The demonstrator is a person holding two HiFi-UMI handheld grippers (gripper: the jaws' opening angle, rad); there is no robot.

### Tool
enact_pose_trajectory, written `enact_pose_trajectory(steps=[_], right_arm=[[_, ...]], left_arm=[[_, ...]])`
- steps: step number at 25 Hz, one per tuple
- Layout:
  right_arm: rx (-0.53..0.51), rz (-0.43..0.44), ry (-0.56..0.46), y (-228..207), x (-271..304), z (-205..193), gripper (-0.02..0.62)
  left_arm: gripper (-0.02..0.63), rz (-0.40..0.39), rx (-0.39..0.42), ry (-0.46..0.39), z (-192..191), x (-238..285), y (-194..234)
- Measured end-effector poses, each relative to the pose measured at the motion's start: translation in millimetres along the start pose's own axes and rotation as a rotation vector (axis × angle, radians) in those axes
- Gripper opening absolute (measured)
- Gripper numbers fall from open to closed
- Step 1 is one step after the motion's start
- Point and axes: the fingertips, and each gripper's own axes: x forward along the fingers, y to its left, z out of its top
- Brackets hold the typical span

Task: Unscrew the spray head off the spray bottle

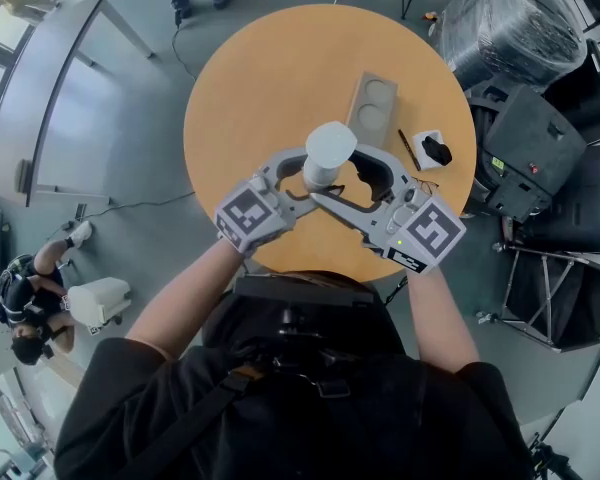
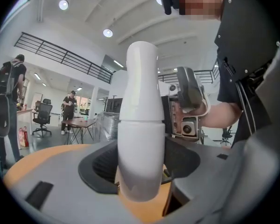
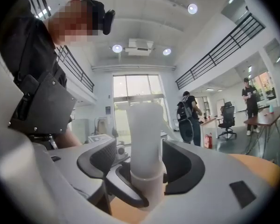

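The tabletop (image 1: 230, 88) is bare along its left and far edges, while the bottle (image 1: 329, 154) near its middle and a tray (image 1: 372, 103), pen (image 1: 409, 150) and small box (image 1: 432, 149) block the right side.

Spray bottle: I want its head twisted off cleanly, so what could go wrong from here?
The right gripper has its pads clear of the spray head, so a twist now may just turn nothing. Only the left gripper clamps the smooth spray bottle, which could rotate or slip in that grip.

Round orange table (image 1: 250, 78); tan tray (image 1: 372, 108); perhaps a pen (image 1: 409, 150); small white box (image 1: 432, 149).
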Motion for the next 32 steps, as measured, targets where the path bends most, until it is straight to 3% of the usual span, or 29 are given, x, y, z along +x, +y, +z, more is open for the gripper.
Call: enact_pose_trajectory(steps=[3,5,13,15,17,19,25,28,30,32], right_arm=[[0.019,-0.140,0.007,-16.4,0.3,-2.1,0.325],[0.022,-0.204,0.012,-20.6,2.6,-1.6,0.233],[0.020,-0.402,0.017,-30.5,13.9,1.2,0.276],[0.005,-0.406,-0.002,-30.0,14.6,4.5,0.238],[-0.013,-0.356,-0.013,-26.0,13.9,8.1,0.233],[-0.009,-0.252,-0.011,-19.2,12.6,9.5,0.232],[-0.026,0.183,0.020,13.7,-6.8,14.0,0.232],[-0.063,0.360,0.052,39.4,-20.4,15.1,0.232],[-0.053,0.426,0.070,53.7,-26.2,15.5,0.232],[-0.060,0.407,0.058,53.4,-25.2,18.2,0.232]], left_arm=[[0.305,0.067,-0.009,0.010,-3.7,0.1,12.7],[0.305,0.110,0.001,0.025,-5.9,1.3,17.9],[0.305,0.253,0.025,0.051,-5.2,4.1,28.0],[0.305,0.244,0.016,0.040,-3.3,4.8,25.3],[0.305,0.202,0.010,0.029,-0.6,4.9,20.5],[0.305,0.130,0.019,0.026,0.7,2.4,13.7],[0.305,-0.170,0.060,0.054,6.4,-5.9,-28.3],[0.305,-0.328,0.100,0.056,10.4,-12.7,-56.4],[0.305,-0.401,0.107,0.054,12.7,-18.3,-70.2],[0.305,-0.403,0.097,0.046,14.5,-19.9,-70.3]])
